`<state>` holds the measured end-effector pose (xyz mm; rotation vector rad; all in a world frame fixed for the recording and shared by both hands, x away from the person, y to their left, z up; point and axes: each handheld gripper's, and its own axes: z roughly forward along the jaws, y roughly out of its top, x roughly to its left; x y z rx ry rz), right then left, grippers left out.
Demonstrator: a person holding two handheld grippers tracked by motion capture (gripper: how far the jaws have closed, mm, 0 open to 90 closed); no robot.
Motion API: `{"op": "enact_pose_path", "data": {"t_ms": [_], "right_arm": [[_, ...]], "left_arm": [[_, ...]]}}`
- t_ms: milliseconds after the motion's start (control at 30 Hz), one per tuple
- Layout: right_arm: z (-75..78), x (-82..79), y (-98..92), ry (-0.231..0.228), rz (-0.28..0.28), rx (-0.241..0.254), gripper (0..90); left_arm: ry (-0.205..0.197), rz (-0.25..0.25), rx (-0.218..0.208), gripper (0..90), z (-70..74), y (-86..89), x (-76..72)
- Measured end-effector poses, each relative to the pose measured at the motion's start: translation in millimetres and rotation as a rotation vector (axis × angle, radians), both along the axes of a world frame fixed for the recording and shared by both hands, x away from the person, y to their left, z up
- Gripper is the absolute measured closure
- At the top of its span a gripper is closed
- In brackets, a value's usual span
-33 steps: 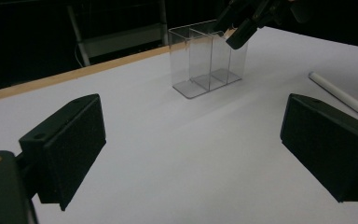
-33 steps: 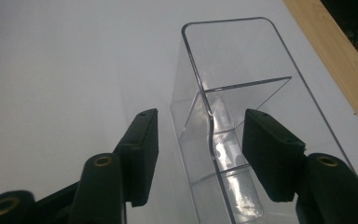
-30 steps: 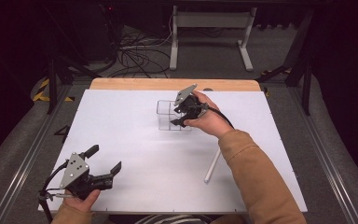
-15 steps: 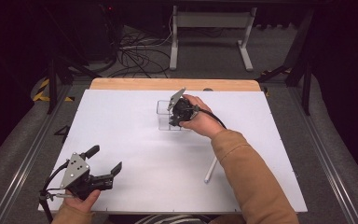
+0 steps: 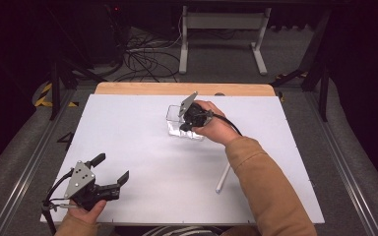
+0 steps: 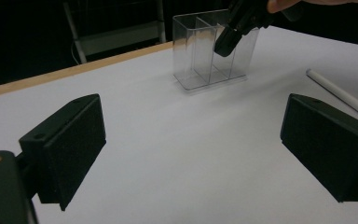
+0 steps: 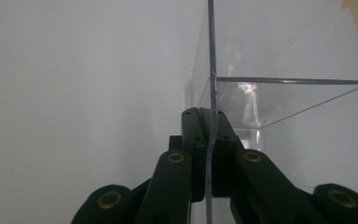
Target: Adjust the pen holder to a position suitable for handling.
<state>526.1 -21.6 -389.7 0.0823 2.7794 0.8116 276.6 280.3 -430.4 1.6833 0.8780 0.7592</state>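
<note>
A clear plastic box (image 5: 173,119) with divided compartments stands upright at the far middle of the white table (image 5: 142,147). My right gripper (image 5: 185,125) reaches down into it from above and is shut on one thin clear wall (image 7: 210,60), which runs between the two black jaws (image 7: 209,135). In the left gripper view the box (image 6: 198,51) shows ahead, with the right gripper's black jaw (image 6: 226,39) inside it. My left gripper (image 5: 111,167) rests near the front left edge, open and holding nothing (image 6: 191,149).
A white pen (image 5: 223,178) lies on the table to the right of centre, beside the person's right sleeve (image 5: 261,177); it also shows at the right edge as a pen (image 6: 340,95). A wooden strip (image 5: 182,89) borders the table's far edge.
My right gripper has moved slightly left and lower onto the box's wall. The left gripper has stayed where it was.
</note>
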Motion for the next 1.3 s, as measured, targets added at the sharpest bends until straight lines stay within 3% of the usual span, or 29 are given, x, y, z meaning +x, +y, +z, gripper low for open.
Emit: {"op": "enact_pose_path", "data": {"t_ms": [200, 267, 467, 833, 1300], "right_arm": [[14.5, -17.2, -4.9, 0.030, 0.062, 0.004, 88.0], [18.5, -31.6, -5.9, 0.058, 0.100, 0.009, 88.0], [13.9, -56.7, -9.2, 0.114, 0.164, -0.024, 87.8], [3.7, -80.3, -0.6, 0.166, 0.156, -0.035, 87.8], [-4.0, -81.3, 1.4, 0.149, 0.146, -0.049, 86.4]], "left_arm": [[0.000, 0.000, -0.001, 7.4, -0.4, -0.4, 0.2], [0.001, -0.001, 0.003, 7.5, -0.2, -0.8, 0.2], [-0.001, -0.001, 0.001, 7.5, -0.4, -2.5, -0.1], [0.004, -0.006, 0.006, 7.5, -0.9, -4.1, 0.9], [0.005, -0.007, 0.006, 7.5, -1.3, -4.5, 1.5]]}}
